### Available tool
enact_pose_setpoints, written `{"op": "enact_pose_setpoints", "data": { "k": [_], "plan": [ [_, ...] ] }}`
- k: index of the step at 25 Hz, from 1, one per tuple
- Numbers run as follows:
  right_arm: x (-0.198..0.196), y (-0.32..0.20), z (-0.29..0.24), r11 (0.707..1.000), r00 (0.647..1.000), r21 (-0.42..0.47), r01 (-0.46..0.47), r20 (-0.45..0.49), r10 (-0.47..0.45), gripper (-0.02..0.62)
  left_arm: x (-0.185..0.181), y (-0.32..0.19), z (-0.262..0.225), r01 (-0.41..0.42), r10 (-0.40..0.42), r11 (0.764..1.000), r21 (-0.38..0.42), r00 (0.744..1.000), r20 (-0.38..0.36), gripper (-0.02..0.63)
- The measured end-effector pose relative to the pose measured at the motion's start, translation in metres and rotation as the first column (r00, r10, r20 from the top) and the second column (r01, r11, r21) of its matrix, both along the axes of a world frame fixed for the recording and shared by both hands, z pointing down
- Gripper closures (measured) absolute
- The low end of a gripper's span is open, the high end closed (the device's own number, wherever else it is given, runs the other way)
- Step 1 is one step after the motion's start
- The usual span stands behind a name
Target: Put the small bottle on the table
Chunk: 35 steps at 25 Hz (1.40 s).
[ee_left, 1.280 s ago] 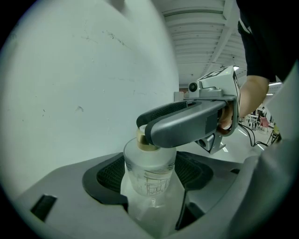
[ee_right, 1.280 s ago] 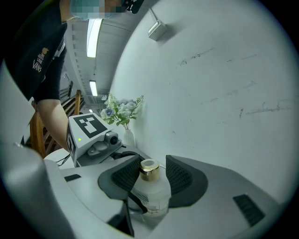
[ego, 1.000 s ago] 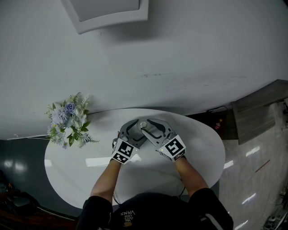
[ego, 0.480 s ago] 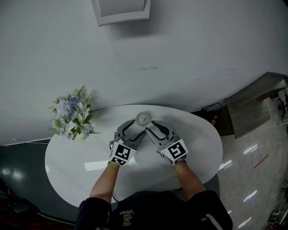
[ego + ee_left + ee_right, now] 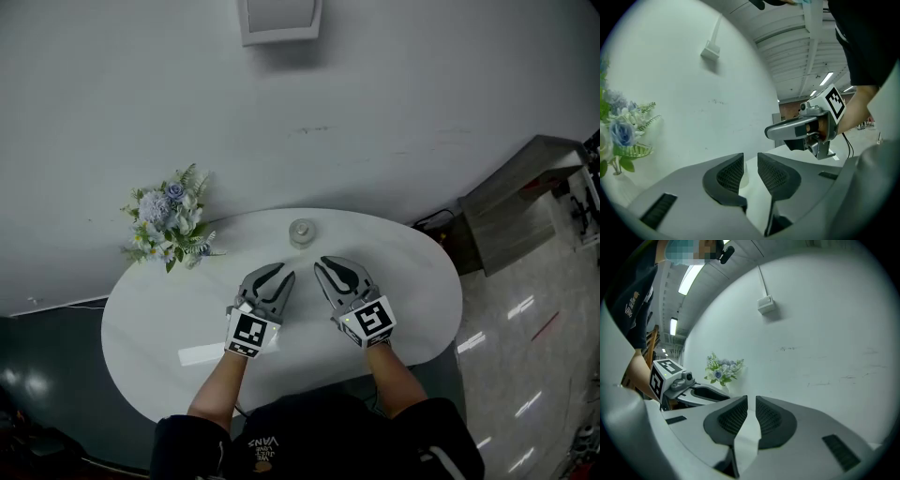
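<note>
- The small bottle (image 5: 301, 232) stands upright on the white oval table (image 5: 412, 281), near its far edge and close to the wall; nothing touches it, so the placing looks done.
- The left gripper (image 5: 272, 277) hangs over the middle of the table, on the person's side of the bottle and apart from it; its jaws are closing, with only a narrow slit between the ribbed pads and nothing in that slit.
- In the left gripper view the bottle (image 5: 743, 175) shows pale through the slit, beyond the pads and not between them; this suggests the tool points at the bottle without holding it.
- The right gripper (image 5: 335, 274) sits beside the left one, also short of the bottle; its jaws are closing too, empty, with bare tabletop showing through the gap in the right gripper view.
- Both tools face the bottle from either side, which fits a two-sided hold that is now let go; that is a judgement.
- The bunch of flowers (image 5: 172, 220) stands at the table's far left, well apart from the bottle and out of the working space.
</note>
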State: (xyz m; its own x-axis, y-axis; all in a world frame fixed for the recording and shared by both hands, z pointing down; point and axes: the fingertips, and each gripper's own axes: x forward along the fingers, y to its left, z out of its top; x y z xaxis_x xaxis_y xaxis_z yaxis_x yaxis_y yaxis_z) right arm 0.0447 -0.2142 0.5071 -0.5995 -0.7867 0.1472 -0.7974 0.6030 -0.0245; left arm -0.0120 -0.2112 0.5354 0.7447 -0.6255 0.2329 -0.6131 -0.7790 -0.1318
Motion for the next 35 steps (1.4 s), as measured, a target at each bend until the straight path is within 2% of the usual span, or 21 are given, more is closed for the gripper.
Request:
{"op": "enact_pose_setpoints", "data": {
  "k": [11,25,35],
  "plan": [
    [-0.018,0.077,-0.022,0.997,0.997,0.006,-0.078,0.027,0.078,0.538,-0.029,0.072,-0.038,0.002,0.001,0.999,0.032,0.997,-0.078,0.560],
    [-0.035,0.169,-0.037,0.986,0.984,0.007,-0.168,0.053,0.168,0.540,-0.061,0.158,-0.057,-0.015,0.019,0.999,0.044,0.996,-0.086,0.583],
    [-0.051,0.213,-0.031,0.978,0.975,-0.004,-0.210,0.067,0.210,0.541,-0.090,0.200,-0.061,-0.019,0.024,0.999,0.051,0.994,-0.102,0.586]
  ]
}}
